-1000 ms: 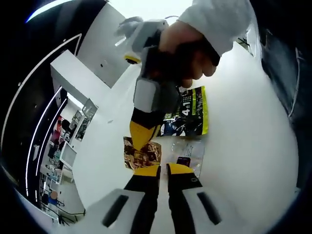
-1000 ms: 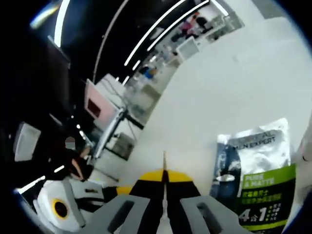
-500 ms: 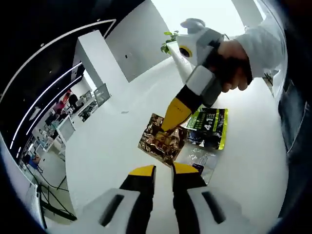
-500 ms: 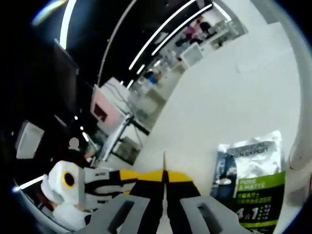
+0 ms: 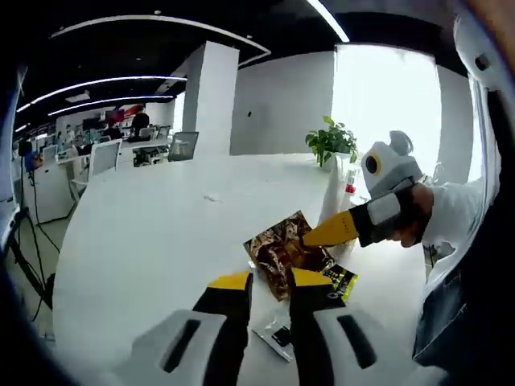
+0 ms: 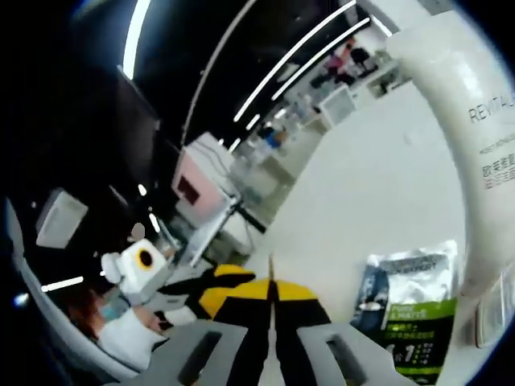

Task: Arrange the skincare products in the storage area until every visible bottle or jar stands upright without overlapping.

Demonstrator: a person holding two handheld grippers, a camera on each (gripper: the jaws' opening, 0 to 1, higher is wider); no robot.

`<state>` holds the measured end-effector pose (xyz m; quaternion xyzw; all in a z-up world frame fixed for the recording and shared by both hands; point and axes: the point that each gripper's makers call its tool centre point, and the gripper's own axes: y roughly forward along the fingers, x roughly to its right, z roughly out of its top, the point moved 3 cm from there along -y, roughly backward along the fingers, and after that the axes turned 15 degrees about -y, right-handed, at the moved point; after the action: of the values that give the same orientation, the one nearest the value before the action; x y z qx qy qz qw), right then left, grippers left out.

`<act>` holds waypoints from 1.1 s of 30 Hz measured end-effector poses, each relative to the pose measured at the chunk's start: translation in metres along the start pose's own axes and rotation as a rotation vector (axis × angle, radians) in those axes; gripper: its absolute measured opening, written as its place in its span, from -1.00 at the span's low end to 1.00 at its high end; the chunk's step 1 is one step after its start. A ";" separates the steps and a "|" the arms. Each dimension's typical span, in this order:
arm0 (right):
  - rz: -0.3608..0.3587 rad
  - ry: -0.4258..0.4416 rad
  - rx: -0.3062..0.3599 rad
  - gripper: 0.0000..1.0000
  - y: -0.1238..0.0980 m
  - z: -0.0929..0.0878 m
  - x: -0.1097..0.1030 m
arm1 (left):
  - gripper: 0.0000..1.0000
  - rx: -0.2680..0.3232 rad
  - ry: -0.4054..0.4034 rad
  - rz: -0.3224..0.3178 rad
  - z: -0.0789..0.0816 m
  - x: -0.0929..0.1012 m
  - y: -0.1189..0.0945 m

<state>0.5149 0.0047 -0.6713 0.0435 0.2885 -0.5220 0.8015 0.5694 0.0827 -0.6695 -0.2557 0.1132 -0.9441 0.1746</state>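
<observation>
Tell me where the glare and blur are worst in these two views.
Left gripper view: the window behind the potted plant is blown out white, and the gold foil sachet glints. Right gripper view: the white tube looms close and soft, and the background ceiling lights streak.

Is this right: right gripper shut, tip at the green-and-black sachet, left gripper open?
Not quite. In the left gripper view the right gripper has its tip at the gold sachet, not the green-and-black sachet beside it. Right gripper shut and left gripper open: both correct.
</observation>
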 end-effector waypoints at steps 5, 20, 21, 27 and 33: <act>0.060 0.033 0.029 -1.00 -0.004 0.005 -0.009 | -0.58 0.013 -0.077 -0.011 0.002 -0.003 0.003; 0.142 0.066 0.078 -1.00 -0.012 0.014 -0.016 | -0.56 0.073 -0.368 -0.164 0.009 0.008 0.003; 0.148 0.069 0.081 -1.00 -0.013 0.014 -0.017 | -0.55 0.070 -0.384 -0.182 0.009 0.010 0.003; 0.139 0.054 0.060 -1.00 -0.012 0.009 -0.017 | -0.78 0.088 -0.414 -0.164 0.010 0.006 0.003; 0.100 0.064 0.042 -1.00 -0.012 0.005 -0.012 | -0.83 0.079 -0.417 -0.153 0.008 0.006 0.003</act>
<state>0.5038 0.0071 -0.6582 0.0914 0.3004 -0.4857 0.8158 0.5701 0.0764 -0.6612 -0.4462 0.0177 -0.8849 0.1322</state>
